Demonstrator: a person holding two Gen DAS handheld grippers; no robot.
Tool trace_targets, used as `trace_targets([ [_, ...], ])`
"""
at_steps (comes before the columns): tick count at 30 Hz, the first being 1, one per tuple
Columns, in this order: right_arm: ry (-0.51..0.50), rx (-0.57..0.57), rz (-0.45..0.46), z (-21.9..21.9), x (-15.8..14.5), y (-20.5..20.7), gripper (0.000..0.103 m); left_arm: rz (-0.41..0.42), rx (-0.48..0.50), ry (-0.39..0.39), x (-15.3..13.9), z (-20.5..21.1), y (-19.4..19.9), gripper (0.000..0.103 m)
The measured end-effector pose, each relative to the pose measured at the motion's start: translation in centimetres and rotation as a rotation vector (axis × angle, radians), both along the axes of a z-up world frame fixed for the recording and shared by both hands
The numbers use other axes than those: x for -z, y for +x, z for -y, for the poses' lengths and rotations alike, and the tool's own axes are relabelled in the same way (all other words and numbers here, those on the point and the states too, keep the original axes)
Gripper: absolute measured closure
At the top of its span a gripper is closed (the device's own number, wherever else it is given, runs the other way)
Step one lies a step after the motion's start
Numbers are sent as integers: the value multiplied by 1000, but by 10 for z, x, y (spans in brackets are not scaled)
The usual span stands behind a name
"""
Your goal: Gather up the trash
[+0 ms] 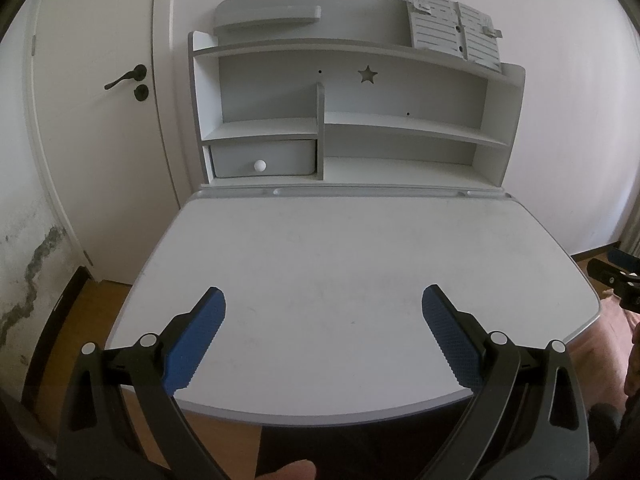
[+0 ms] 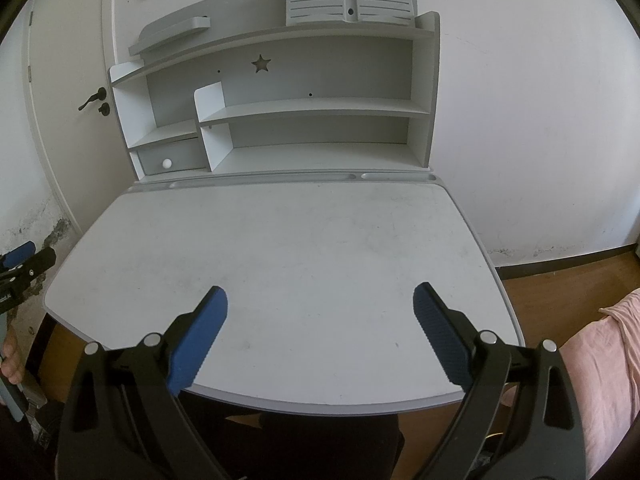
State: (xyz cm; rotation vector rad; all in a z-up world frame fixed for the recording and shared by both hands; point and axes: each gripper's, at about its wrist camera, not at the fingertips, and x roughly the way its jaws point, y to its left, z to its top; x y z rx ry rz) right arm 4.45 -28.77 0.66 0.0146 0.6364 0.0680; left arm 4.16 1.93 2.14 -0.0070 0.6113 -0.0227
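I see no trash in either view. My left gripper (image 1: 322,300) is open and empty, held above the front edge of the white desk top (image 1: 340,248). My right gripper (image 2: 320,300) is open and empty too, above the same desk top (image 2: 280,248) near its front edge. The right gripper's tip shows at the right edge of the left wrist view (image 1: 616,280). The left gripper's tip shows at the left edge of the right wrist view (image 2: 24,264).
A grey and white hutch (image 1: 352,120) with shelves and a small drawer (image 1: 264,158) stands at the desk's back; a slatted grey book stand (image 1: 452,28) rests on top. A white door (image 1: 100,120) is left, pink fabric (image 2: 608,344) at right, wooden floor around.
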Motion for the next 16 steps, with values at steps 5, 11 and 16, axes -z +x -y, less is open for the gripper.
trace_targets([
  [5,-1,0,0,0,0,0,12,9,2,16,0,2,-3,7],
  [11,0,1,1,2,1,-1,12,8,4,29,-1,7,-5,7],
  [16,-2,-1,0,2,1,-1,12,3,-1,24,0,7,-4,7],
])
